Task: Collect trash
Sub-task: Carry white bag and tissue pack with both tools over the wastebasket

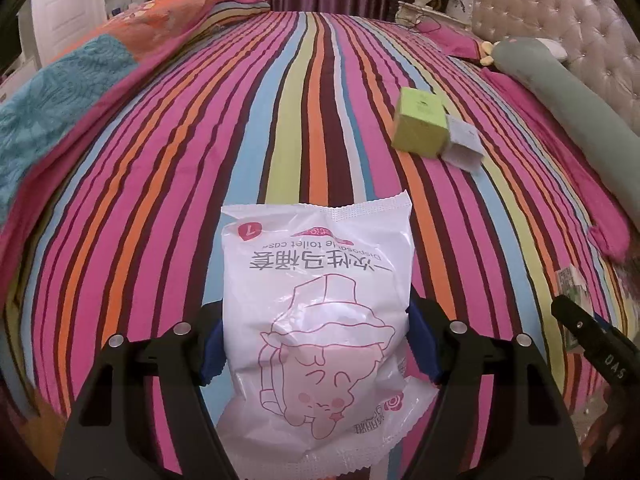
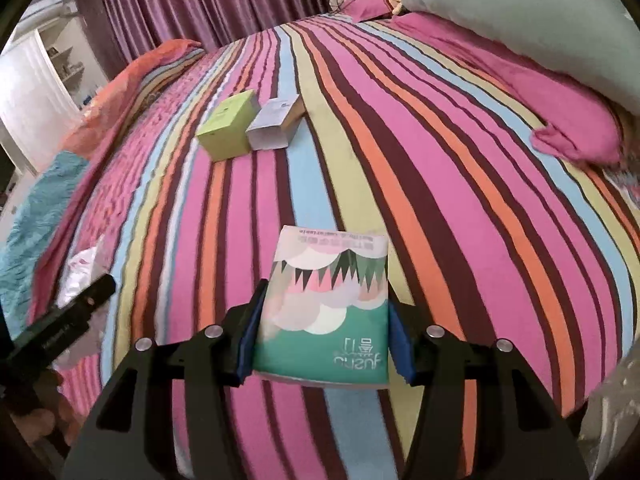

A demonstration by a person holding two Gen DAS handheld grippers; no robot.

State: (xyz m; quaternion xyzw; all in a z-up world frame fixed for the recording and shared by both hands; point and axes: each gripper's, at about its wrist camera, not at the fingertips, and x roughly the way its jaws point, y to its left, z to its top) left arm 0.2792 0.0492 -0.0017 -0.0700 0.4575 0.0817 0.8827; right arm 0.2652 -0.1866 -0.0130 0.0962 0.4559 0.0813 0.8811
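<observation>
My left gripper [image 1: 316, 348] is shut on a white plastic packet [image 1: 320, 300] with a pink cartoon print, held above the striped bedspread [image 1: 160, 184]. My right gripper [image 2: 324, 340] is shut on a green tissue pack [image 2: 328, 308], its blue pads pressing both sides. A green box [image 1: 418, 122] and a small grey box [image 1: 464, 142] lie side by side on the bed further off; the right wrist view shows the green box [image 2: 228, 124] and the grey box [image 2: 274, 124] too. The right gripper's black tip [image 1: 588, 332] shows at the left view's right edge. The left gripper's tip [image 2: 68, 320] appears at the right view's left.
A folded orange and teal quilt [image 1: 80, 64] lies along the left side of the bed. Pink pillows [image 2: 560, 128] and a long grey-green bolster [image 1: 560, 84] lie by the tufted headboard [image 1: 560, 12]. Purple curtains [image 2: 208, 0] and a nightstand [image 1: 428, 8] stand behind.
</observation>
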